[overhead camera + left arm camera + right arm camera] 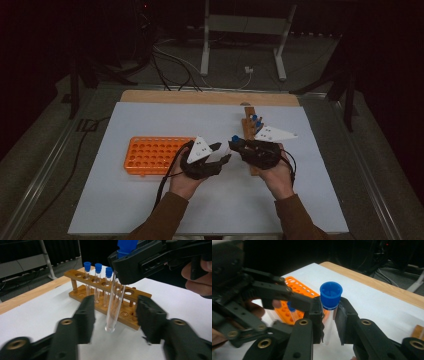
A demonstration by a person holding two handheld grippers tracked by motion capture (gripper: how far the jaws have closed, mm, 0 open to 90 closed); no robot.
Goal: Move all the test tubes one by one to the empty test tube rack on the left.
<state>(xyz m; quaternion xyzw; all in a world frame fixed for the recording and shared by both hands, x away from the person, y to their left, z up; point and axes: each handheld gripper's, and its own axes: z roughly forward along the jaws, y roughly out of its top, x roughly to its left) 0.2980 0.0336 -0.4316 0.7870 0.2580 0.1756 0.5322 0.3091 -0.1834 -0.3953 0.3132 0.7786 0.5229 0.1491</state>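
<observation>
At the left of the high view an orange plastic rack (152, 154), a flat grid of round holes, lies on the matte white surface (125, 210). At centre the left gripper (113, 315) has its jaws spread either side of the tube (113, 305) without touching; it should close squarely on the smooth glass, low down, before any release. The right gripper (329, 320) is clenched on that tube just under its ribbed blue cap (331, 295). At right, a varnished wooden rack (105, 298) holds 3 capped tubes (97, 281).

High view looks down on the table (150, 210); both gripper views share the test tube (113, 305) close-up.
</observation>
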